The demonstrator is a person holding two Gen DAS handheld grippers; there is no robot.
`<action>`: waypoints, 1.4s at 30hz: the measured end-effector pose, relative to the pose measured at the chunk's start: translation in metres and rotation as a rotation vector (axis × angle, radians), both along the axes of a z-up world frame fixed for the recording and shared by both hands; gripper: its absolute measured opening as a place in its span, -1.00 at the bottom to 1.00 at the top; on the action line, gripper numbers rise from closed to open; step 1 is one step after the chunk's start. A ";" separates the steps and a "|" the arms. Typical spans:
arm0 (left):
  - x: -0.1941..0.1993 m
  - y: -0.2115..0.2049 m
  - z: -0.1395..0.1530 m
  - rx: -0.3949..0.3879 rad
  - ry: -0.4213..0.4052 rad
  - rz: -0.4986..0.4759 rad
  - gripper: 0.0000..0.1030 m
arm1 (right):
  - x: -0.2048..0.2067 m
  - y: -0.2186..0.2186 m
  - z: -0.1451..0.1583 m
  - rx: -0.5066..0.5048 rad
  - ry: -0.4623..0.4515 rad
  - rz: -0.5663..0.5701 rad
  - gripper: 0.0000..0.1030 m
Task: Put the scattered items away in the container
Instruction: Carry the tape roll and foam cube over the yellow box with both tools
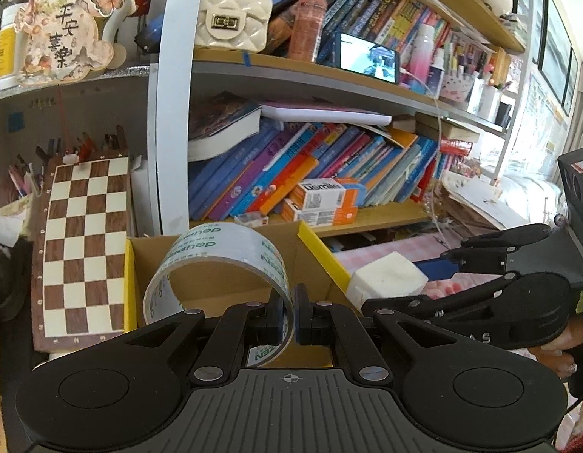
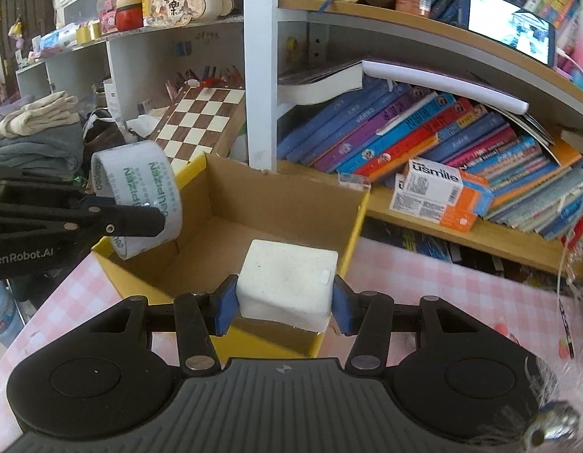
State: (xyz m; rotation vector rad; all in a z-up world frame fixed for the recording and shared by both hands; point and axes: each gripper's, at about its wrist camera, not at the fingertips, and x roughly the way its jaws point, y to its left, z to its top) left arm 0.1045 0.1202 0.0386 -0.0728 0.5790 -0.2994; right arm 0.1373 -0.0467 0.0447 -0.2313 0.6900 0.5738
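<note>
A roll of clear packing tape with green print (image 1: pixel 219 264) is pinched at its band by my left gripper (image 1: pixel 289 319), shut on it above the left edge of the open cardboard box (image 1: pixel 231 279). In the right wrist view the same tape roll (image 2: pixel 140 192) hangs over the box's left wall, held by the left gripper (image 2: pixel 161 222). My right gripper (image 2: pixel 284 302) is shut on a white foam block (image 2: pixel 287 283), above the near wall of the yellow-edged box (image 2: pixel 223 196). The block (image 1: pixel 386 277) also shows in the left wrist view, right of the box.
A bookshelf packed with books (image 2: pixel 423 132) stands right behind the box. An orange and white usmile carton (image 2: pixel 435 192) lies on the lower shelf. A chessboard (image 1: pixel 84 241) leans left of the box. The table has a pink checked cloth (image 2: pixel 423 283). Folded clothes (image 2: pixel 34 132) lie at far left.
</note>
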 end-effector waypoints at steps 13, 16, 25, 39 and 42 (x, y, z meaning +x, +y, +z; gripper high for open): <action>0.057 0.011 -0.024 -0.016 0.093 0.016 -0.92 | 0.042 0.036 -0.025 -0.102 -0.007 0.121 -0.07; 0.067 0.012 -0.029 -0.015 0.111 0.014 -0.92 | 0.051 0.043 -0.031 -0.128 -0.006 0.154 -0.07; 0.096 0.022 -0.050 -0.055 0.189 0.041 -0.91 | 0.073 0.065 -0.053 -0.212 0.032 0.285 -0.07; 0.119 0.027 -0.076 -0.060 0.269 0.064 -0.91 | 0.100 0.075 -0.078 -0.293 0.059 0.323 -0.07; 0.123 0.028 -0.082 -0.057 0.287 0.074 -0.90 | 0.104 0.076 -0.081 -0.303 0.057 0.324 -0.07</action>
